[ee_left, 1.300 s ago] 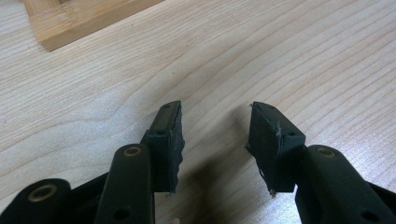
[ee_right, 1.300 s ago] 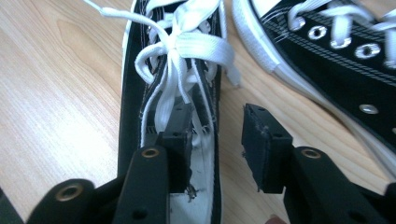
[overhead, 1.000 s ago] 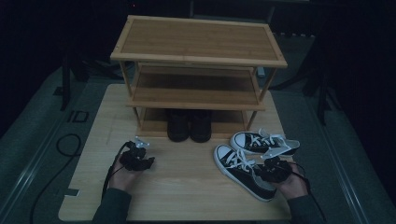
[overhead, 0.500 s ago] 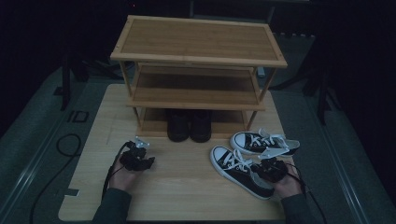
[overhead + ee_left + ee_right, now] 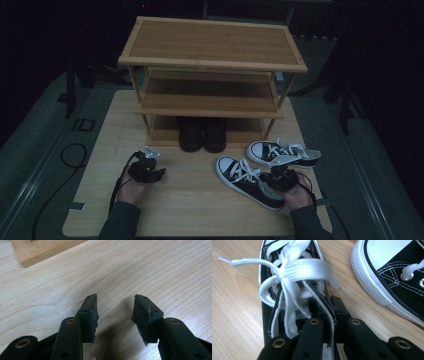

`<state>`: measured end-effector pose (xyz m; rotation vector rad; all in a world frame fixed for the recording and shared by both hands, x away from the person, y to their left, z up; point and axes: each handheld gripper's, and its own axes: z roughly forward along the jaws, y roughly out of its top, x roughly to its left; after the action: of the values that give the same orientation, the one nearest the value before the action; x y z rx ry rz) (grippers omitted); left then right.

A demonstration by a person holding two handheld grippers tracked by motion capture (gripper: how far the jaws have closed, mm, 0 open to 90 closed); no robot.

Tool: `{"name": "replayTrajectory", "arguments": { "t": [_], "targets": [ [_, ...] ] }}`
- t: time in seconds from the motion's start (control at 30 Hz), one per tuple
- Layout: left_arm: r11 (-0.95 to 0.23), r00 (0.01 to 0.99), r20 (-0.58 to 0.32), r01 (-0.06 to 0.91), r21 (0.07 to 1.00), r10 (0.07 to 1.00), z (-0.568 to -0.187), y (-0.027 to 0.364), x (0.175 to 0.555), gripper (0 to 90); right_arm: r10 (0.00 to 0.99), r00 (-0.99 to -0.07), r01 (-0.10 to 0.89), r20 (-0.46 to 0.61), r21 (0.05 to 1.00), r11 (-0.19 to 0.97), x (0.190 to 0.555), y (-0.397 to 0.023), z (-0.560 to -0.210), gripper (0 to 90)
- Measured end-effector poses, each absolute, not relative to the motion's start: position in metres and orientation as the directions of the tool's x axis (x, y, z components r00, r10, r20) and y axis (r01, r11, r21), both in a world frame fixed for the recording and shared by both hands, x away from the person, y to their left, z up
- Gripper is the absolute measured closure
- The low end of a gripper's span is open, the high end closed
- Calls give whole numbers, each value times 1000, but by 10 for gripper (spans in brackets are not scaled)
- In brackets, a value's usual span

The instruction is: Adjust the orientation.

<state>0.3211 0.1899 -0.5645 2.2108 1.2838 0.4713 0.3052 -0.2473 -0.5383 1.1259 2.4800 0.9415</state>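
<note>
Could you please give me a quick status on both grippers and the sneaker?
Right gripper shut on near sneaker, jaws pinching its side wall by the laces. Left gripper open over bare table. Second sneaker lies beside; black boots fill the rack's bottom shelf.

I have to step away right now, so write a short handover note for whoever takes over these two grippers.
Right gripper: shut on the near sneaker, pinching the side wall of its collar; shoe lies on the table.
Left gripper: open, holding nothing, over bare table.
Second sneaker lies beside the rack. Black boots sit on the bottom shelf.
Done: near sneaker gripped.
Left, probably: both sneakers onto the rack.
</note>
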Motion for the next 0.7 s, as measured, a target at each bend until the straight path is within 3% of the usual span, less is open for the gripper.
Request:
{"name": "replayTrajectory", "arguments": {
  "t": [0.23,0.4,0.7],
  "targets": [
    [-404,487,30,687,605,873,-565,190,321,553,767,-638,603,65,662,445,307,-238,-542,881],
    [-405,489,29,687,604,872,-565,190,321,553,756,-652,603,56,643,473,303,-234,-542,879],
    [-407,492,27,687,602,870,-564,190,321,551,679,-732,551,55,634,543,293,-235,-536,760]
  ]
}}
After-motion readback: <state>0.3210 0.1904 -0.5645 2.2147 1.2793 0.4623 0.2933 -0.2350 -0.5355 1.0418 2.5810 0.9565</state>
